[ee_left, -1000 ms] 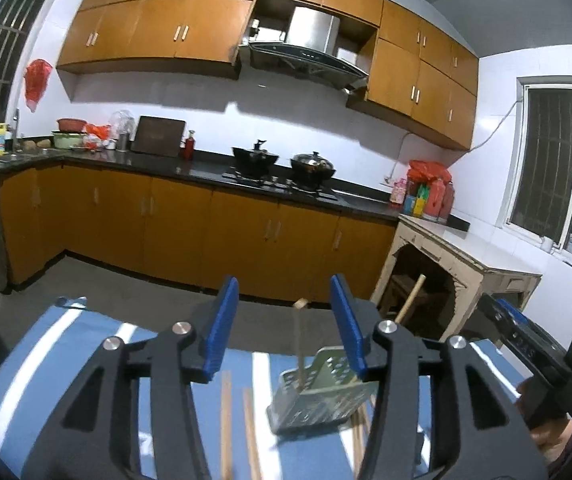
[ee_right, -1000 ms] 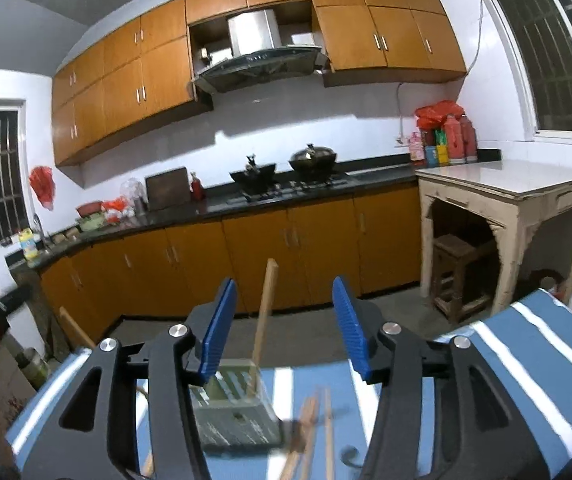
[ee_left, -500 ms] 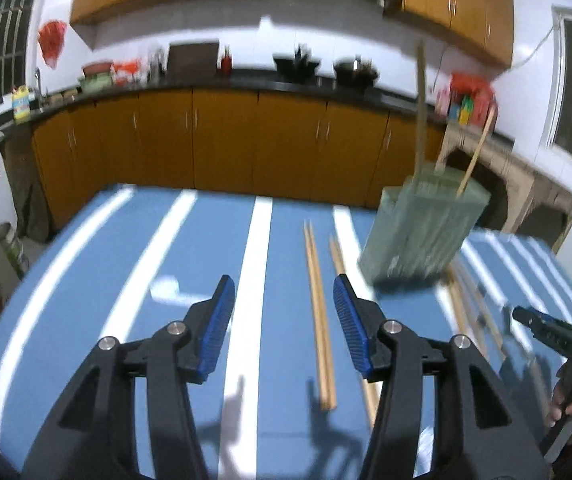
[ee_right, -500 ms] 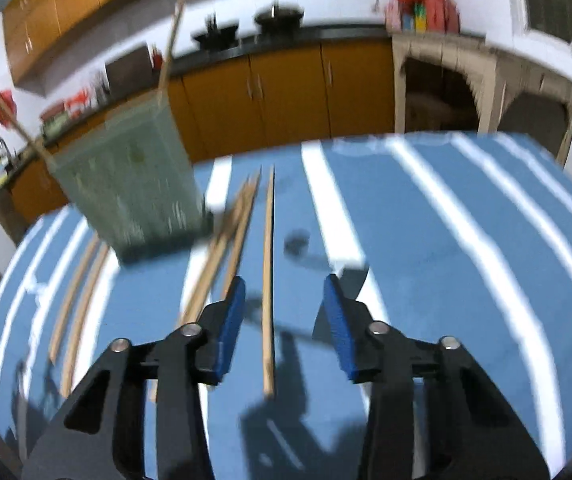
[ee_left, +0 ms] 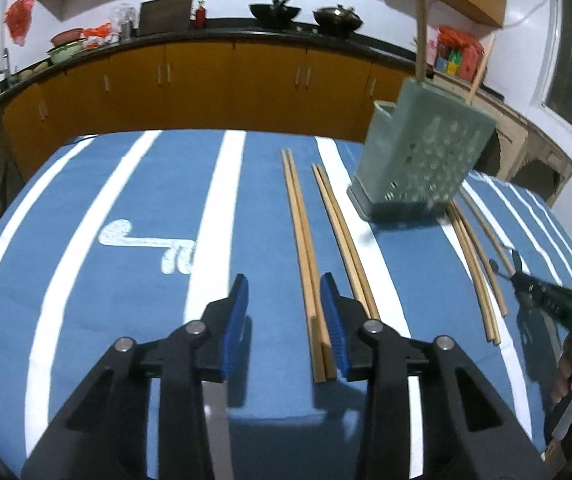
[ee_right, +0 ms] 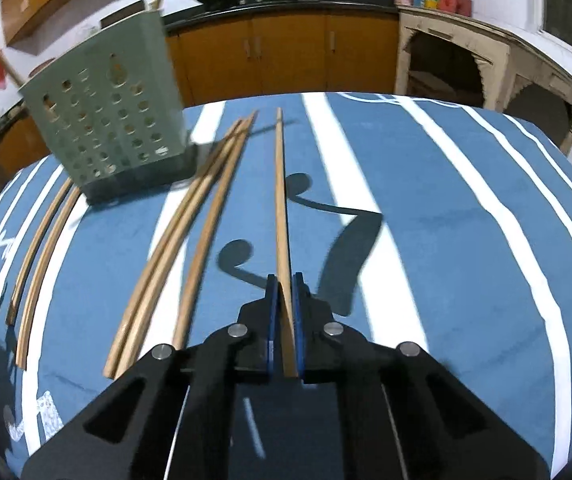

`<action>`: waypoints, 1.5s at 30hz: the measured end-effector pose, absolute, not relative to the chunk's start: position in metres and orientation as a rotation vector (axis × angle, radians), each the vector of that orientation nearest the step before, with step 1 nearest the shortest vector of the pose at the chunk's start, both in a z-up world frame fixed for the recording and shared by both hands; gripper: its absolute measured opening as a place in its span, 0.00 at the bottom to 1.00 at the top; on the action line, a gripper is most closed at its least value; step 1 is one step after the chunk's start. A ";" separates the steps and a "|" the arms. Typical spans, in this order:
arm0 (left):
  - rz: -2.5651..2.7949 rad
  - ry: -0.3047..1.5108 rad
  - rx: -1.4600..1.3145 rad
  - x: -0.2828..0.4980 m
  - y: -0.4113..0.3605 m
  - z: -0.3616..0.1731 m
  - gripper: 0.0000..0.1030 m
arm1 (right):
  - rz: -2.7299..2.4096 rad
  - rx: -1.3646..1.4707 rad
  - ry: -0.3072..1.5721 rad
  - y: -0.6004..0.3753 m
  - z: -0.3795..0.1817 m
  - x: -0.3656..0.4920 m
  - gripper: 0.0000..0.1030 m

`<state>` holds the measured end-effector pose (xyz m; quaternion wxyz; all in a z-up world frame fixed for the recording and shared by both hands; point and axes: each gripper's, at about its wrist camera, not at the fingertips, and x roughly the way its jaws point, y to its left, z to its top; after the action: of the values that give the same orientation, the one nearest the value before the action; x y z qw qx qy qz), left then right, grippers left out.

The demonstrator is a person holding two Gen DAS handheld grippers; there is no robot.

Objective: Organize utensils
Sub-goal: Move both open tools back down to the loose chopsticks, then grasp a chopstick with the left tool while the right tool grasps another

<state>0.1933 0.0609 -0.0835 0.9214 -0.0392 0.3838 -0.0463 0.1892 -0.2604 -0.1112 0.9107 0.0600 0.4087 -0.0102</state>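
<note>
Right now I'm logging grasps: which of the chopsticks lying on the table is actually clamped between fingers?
The lone chopstick lying apart, right of the others, clamped at its near end by the right gripper. The rest lie loose.

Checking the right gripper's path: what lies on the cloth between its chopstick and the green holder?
In the right wrist view, three loose chopsticks lie between the gripped chopstick and the holder; otherwise bare cloth.

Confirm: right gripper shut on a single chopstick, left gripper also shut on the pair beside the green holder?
Half right. The right gripper is shut on the single chopstick, as the right wrist view shows. The left gripper is not: the left wrist view shows its pads closing in around the pair of chopsticks beside the green holder, gaps visible.
</note>
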 end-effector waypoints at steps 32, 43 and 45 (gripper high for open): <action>-0.074 0.894 0.007 0.214 0.042 -0.113 0.10 | -0.015 0.109 0.845 -0.262 -0.113 0.191 0.08; -0.012 0.896 -0.041 0.208 0.076 -0.112 0.08 | -0.057 0.140 0.841 -0.277 -0.114 0.185 0.08; -0.013 0.895 -0.049 0.208 0.077 -0.112 0.09 | -0.057 0.138 0.842 -0.278 -0.114 0.185 0.08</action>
<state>0.2076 0.0773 -0.1119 0.9012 -0.0235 0.4328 -0.0062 0.1848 -0.2775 -0.1142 0.9100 0.0669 0.4083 -0.0277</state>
